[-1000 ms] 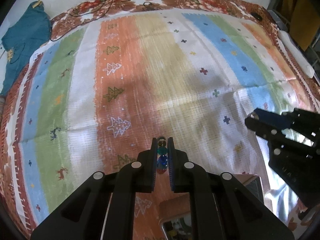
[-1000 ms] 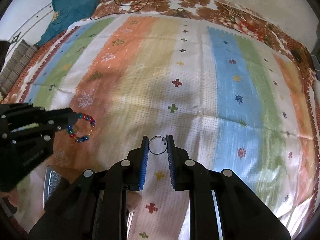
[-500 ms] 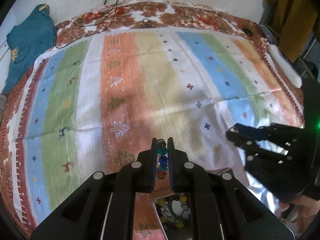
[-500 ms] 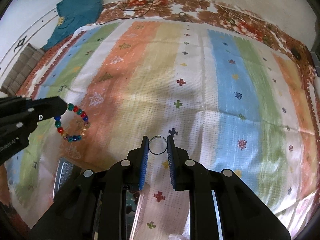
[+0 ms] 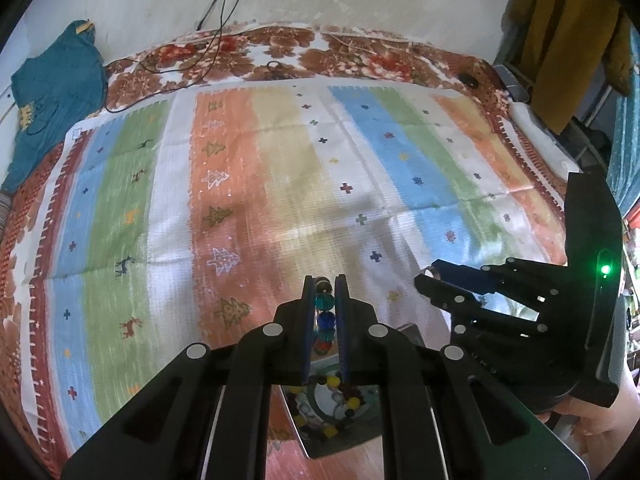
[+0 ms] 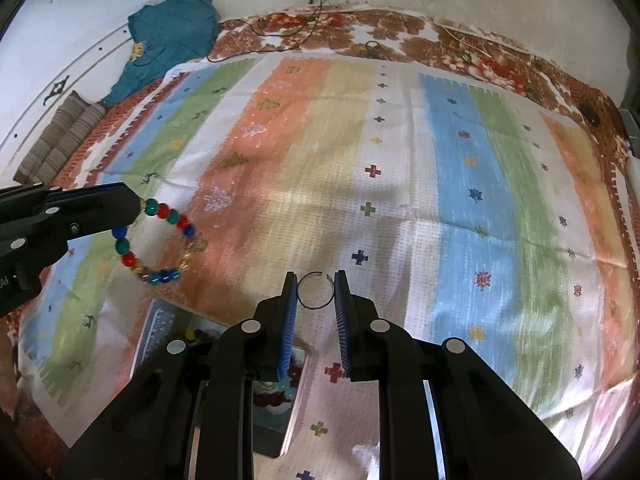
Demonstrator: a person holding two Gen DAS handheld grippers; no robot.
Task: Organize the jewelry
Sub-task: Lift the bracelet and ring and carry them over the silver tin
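My left gripper [image 5: 324, 286] is shut on a beaded bracelet [image 5: 324, 302] of red, blue and teal beads; in the right wrist view the bracelet [image 6: 160, 240] hangs as a loop from the left gripper [image 6: 138, 204]. My right gripper [image 6: 316, 280] is shut on a thin open metal ring [image 6: 315, 290], held edge to edge between its pads. In the left wrist view the right gripper [image 5: 426, 278] hovers at the right. Below both lies a metal tray [image 5: 344, 446] holding several beaded pieces, also seen as the tray [image 6: 158, 320] in the right wrist view.
A striped cloth [image 5: 280, 184] with tree and cross motifs covers the bed. A teal garment [image 5: 52, 92] lies at the far left, black cables [image 5: 208, 40] run along the back wall, and a person's hand [image 5: 592, 420] holds the right gripper.
Both grippers have risen above the cloth, each with its piece still held. The tray with beaded pieces has come into view beneath them.
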